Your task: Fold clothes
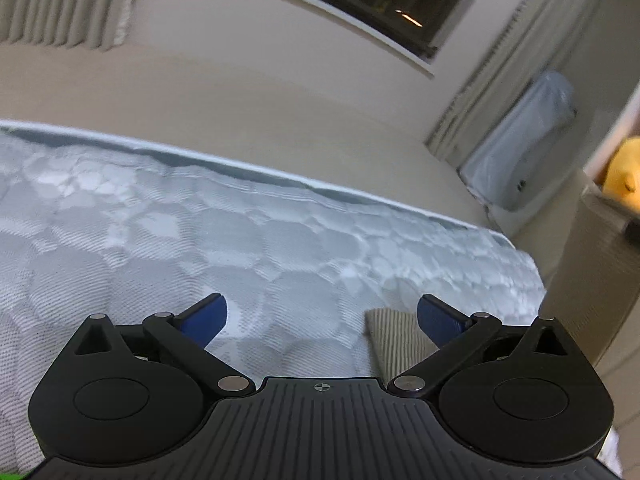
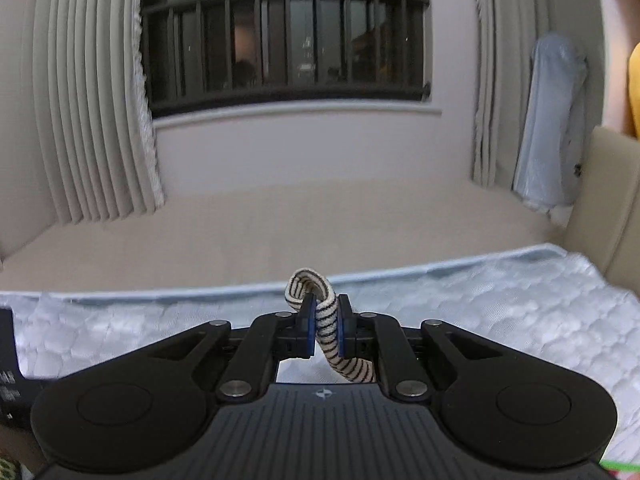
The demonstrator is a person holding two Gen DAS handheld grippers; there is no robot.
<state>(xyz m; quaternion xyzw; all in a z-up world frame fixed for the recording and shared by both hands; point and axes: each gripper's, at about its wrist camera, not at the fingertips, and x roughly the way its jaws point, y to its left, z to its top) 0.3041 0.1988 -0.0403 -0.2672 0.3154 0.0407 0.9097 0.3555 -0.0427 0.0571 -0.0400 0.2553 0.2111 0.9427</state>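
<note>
In the right wrist view my right gripper (image 2: 325,322) is shut on a fold of cream cloth with thin dark stripes (image 2: 326,330). The cloth loops up above the blue pads (image 2: 307,326) and hangs down below them, lifted off the quilted mattress (image 2: 500,304). In the left wrist view my left gripper (image 1: 322,314) stands wide open above the mattress (image 1: 200,240), with nothing between its blue pads (image 1: 208,318). A corner of the striped garment (image 1: 394,338) lies on the mattress just inside the right finger, not gripped.
The mattress edge (image 1: 280,174) runs across, with beige floor (image 2: 280,232) beyond it. Pleated curtains (image 2: 88,112) flank a barred window (image 2: 280,40). A plastic-wrapped item (image 2: 552,120) leans against the wall at right. A beige headboard (image 2: 612,208) and a yellow object (image 1: 624,172) sit at far right.
</note>
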